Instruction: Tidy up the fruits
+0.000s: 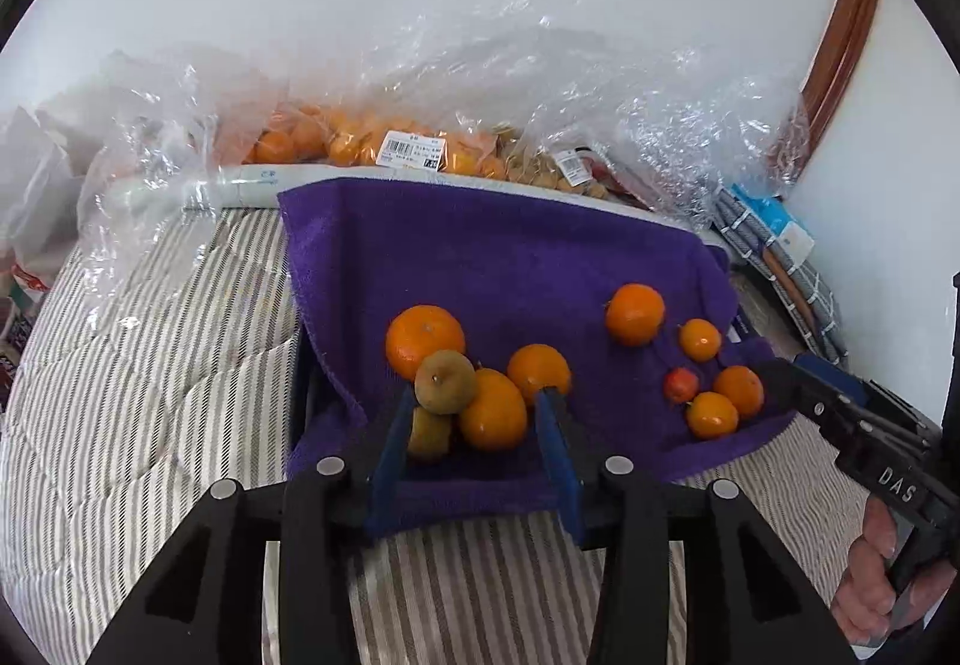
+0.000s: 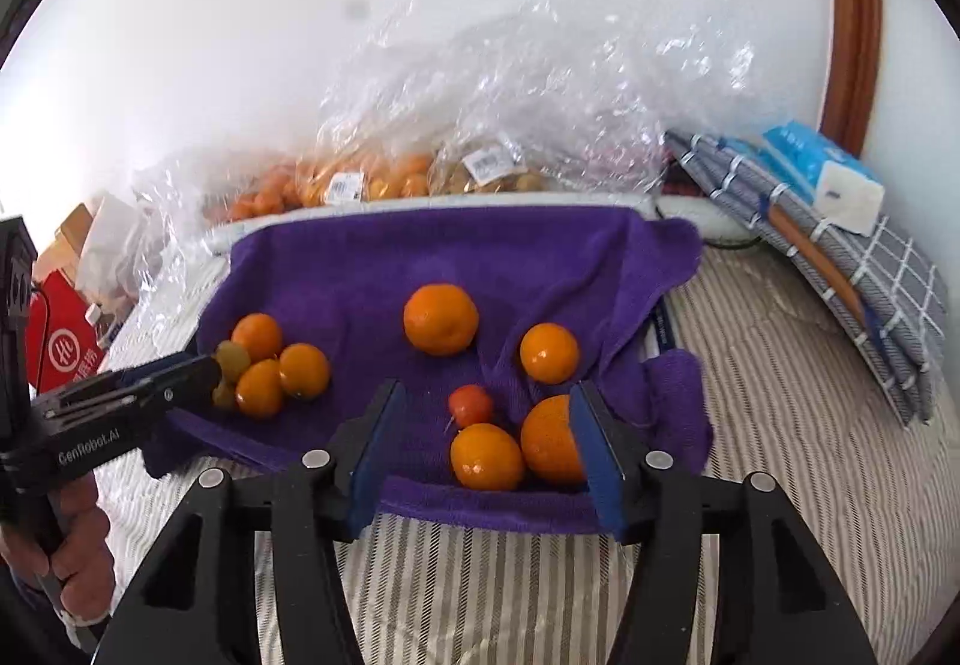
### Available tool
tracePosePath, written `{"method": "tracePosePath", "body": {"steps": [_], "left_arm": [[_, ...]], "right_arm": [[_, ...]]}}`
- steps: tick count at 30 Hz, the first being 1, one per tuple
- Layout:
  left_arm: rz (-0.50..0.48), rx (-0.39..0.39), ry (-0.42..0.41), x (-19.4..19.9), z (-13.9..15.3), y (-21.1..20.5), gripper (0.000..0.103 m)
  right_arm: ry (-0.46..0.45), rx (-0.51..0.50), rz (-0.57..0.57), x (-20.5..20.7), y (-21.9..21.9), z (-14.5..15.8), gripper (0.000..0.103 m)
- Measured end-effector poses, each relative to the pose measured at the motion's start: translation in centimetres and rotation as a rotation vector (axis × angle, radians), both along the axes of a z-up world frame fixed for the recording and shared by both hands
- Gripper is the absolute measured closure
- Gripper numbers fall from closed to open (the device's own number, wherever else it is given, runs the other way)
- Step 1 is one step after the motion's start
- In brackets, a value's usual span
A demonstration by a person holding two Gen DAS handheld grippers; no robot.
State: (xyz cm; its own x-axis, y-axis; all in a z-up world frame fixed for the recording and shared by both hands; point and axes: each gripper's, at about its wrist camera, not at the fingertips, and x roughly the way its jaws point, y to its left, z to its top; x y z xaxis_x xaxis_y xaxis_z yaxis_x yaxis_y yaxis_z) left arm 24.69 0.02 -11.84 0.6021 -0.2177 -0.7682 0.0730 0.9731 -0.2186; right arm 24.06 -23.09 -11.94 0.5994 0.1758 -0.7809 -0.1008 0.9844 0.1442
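A purple towel (image 1: pixel 480 257) (image 2: pixel 420 245) lies on the striped bed with loose fruit on it. In the left wrist view my left gripper (image 1: pixel 477 401) is open, its blue fingers either side of a brown-green kiwi (image 1: pixel 444 382), a second kiwi (image 1: pixel 429 432) and an orange (image 1: pixel 493 411); two more oranges (image 1: pixel 425 340) sit just behind. In the right wrist view my right gripper (image 2: pixel 486 389) is open around a small red fruit (image 2: pixel 471 405) and two oranges (image 2: pixel 487 456); the right-hand orange (image 2: pixel 549 440) lies against the right finger. Two other oranges (image 2: pixel 441 318) rest farther back.
Clear plastic bags of oranges (image 1: pixel 360 143) and of brownish fruit (image 2: pixel 492 173) line the wall behind the towel. Folded checked cloths (image 2: pixel 840 269) and a tissue pack (image 2: pixel 840 185) lie at the right. A red bag (image 2: pixel 66 347) stands left of the bed. Striped bedding (image 1: pixel 150 365) surrounds the towel.
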Motion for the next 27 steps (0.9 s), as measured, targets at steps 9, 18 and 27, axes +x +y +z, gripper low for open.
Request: {"method": "tracePosePath", "body": {"steps": [9, 18, 27], "left_arm": [[0.004, 0.026, -0.086, -6.8, 4.9, -0.4, 0.05], [0.032, 0.044, -0.148, -13.2, 8.9, -0.5, 0.04], [0.029, 0.09, -0.21, -18.6, 11.3, -0.9, 0.02]], "right_arm": [[-0.054, -0.014, -0.059, -5.6, -0.5, 6.0, 0.034], [-0.073, -0.111, -0.117, -12.2, -0.7, 10.2, 0.032], [-0.193, -0.119, -0.145, -18.9, -0.9, 12.9, 0.002]]}}
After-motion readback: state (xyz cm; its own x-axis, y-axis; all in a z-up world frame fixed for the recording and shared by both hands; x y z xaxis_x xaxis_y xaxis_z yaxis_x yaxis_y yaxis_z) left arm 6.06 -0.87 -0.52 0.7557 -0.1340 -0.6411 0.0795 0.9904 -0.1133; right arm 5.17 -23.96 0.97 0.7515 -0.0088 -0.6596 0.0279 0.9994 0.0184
